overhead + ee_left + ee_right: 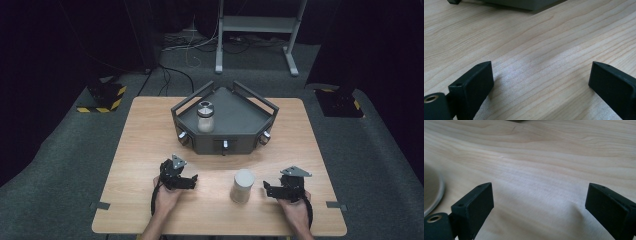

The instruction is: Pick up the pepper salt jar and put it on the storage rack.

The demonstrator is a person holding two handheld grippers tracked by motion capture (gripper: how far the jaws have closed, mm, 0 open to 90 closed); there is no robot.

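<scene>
The can (243, 186) stands upright on the table (145, 130), between my two grippers and nearer the right one, touching neither. I judge it light, rigid and smooth, so likely slippery; I'd take it across the middle of its side wall, squarely. My right gripper (270, 190) rests low beside it, jaws wide with nothing between them, pointing toward the can. My left gripper (192, 181) also sits low, jaws wide and empty.
</scene>
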